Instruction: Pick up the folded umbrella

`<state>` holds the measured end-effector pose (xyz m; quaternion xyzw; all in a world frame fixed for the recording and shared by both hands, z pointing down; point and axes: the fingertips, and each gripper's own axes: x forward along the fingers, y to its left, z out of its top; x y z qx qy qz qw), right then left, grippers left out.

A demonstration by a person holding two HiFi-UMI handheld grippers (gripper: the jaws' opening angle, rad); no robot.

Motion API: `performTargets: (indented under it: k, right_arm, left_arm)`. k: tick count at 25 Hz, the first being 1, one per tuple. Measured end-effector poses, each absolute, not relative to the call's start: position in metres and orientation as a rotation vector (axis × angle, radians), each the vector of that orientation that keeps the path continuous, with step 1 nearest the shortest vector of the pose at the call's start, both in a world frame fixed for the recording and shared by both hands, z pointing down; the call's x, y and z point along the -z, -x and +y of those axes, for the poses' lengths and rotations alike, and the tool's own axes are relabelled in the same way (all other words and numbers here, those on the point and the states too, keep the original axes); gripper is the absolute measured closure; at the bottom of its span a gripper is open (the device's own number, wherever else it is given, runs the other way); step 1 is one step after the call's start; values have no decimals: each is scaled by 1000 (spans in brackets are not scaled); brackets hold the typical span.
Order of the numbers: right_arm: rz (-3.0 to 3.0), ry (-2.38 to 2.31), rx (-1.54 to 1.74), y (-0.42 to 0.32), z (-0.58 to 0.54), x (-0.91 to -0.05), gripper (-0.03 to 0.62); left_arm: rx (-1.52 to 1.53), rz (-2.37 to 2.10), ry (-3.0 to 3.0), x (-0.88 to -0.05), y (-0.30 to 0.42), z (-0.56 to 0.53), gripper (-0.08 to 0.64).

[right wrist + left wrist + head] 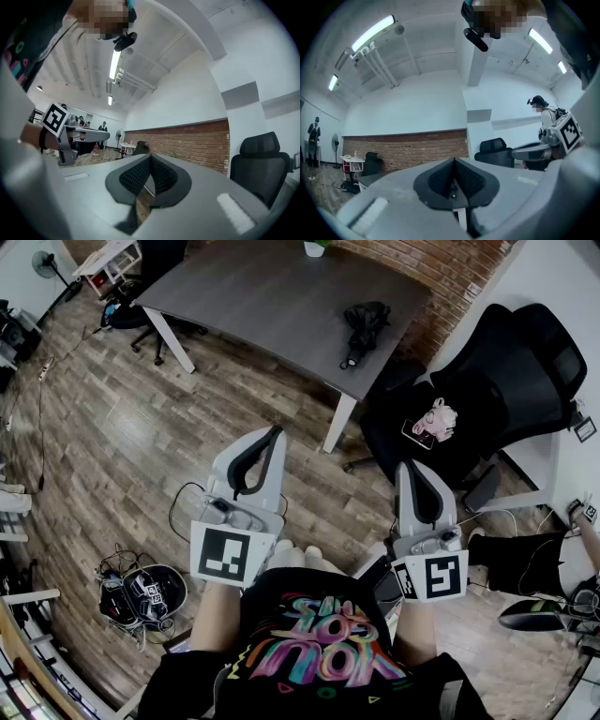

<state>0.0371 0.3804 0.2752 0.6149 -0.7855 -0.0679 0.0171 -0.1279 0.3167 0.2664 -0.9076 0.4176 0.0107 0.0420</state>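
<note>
Left tongs (270, 435), right tongs (413, 468) pinched together, empty, level: approach not begun. Folded umbrella (364, 329) on table (262, 296), well ahead of tongs.

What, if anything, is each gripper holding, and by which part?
Nothing: the left gripper and right gripper are shut and empty; the folded umbrella lies untouched on the table.
</note>
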Motion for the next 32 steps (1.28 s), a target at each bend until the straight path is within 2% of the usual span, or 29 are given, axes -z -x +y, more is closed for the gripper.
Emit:
performTargets:
  k: [18,32]
  right_arm:
    - [-2502,-1870,165,-50,377,-294,593]
    - [-2466,-1846,125,-56,216,-304,592]
  left_arm:
    - [-7,1330,2740,-277,116,313,558]
    - [-25,1332,2798,-290,107,153,558]
